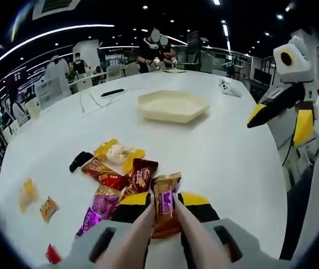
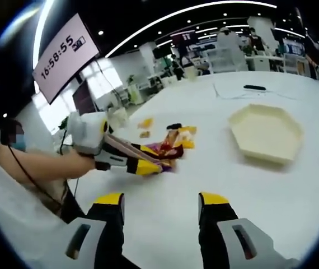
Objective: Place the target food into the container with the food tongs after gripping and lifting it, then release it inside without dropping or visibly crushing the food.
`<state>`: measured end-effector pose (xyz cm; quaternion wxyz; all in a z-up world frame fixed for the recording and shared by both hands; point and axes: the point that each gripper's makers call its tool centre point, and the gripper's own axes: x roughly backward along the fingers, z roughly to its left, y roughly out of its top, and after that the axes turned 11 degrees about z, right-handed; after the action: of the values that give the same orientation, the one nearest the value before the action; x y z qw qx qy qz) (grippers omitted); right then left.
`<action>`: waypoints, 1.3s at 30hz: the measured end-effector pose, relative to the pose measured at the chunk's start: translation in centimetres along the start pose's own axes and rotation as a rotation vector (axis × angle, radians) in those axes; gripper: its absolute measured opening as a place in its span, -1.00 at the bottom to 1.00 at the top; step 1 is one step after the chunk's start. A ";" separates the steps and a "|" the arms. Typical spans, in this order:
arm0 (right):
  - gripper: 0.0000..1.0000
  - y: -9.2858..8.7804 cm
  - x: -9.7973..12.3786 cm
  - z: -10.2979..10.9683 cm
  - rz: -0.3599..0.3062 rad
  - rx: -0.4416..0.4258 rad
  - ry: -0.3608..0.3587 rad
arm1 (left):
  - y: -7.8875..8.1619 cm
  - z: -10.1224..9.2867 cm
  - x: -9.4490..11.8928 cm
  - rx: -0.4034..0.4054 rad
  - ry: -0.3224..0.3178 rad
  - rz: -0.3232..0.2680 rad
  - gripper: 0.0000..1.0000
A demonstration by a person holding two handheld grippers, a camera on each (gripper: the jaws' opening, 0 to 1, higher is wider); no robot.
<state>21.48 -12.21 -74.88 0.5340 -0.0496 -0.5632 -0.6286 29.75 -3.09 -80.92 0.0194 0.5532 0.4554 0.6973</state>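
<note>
Orange-brown snack packet (image 1: pixel 166 204) sits clamped in tongs (image 1: pixel 162 235) squeezed by the left gripper (image 1: pixel 165 203), long axis along the jaws; the hexagonal tray (image 1: pixel 173 105) lies straight ahead across the white table (image 1: pixel 232 162). The right gripper (image 2: pixel 162 204) hovers apart, holding nothing.

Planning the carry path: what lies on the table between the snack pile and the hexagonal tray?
Nothing: in the left gripper view, only bare white table separates the snack pile from the hexagonal tray. The right gripper view shows the same gap.
</note>
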 end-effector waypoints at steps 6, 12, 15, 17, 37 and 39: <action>0.05 0.6 -0.3 0.0 -0.027 -0.017 0.003 | -0.5 -0.2 0.5 0.007 0.008 0.028 -0.67; 0.04 0.7 -0.3 0.0 -0.036 -0.021 0.005 | -0.9 -0.9 2.2 0.031 0.000 -0.008 -0.67; 0.04 0.3 -0.4 -0.1 -0.029 -0.039 0.007 | -1.1 -0.8 3.0 0.046 0.005 -0.021 -0.66; 0.04 0.3 -0.4 -0.1 -0.029 -0.041 0.008 | -1.3 -0.9 3.5 0.067 0.005 -0.031 -0.66; 0.02 1.8 -0.2 1.0 -0.096 -0.031 0.010 | 2.0 -1.3 8.6 0.092 0.019 -0.178 -0.65; 0.02 1.6 -0.1 0.9 -0.098 -0.037 0.010 | 2.1 -1.5 8.5 0.077 0.020 -0.175 -0.65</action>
<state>22.19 -11.10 -73.52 0.5043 -0.0285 -0.5506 -0.6646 26.27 -0.73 -73.03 0.0544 0.5047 0.5284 0.6805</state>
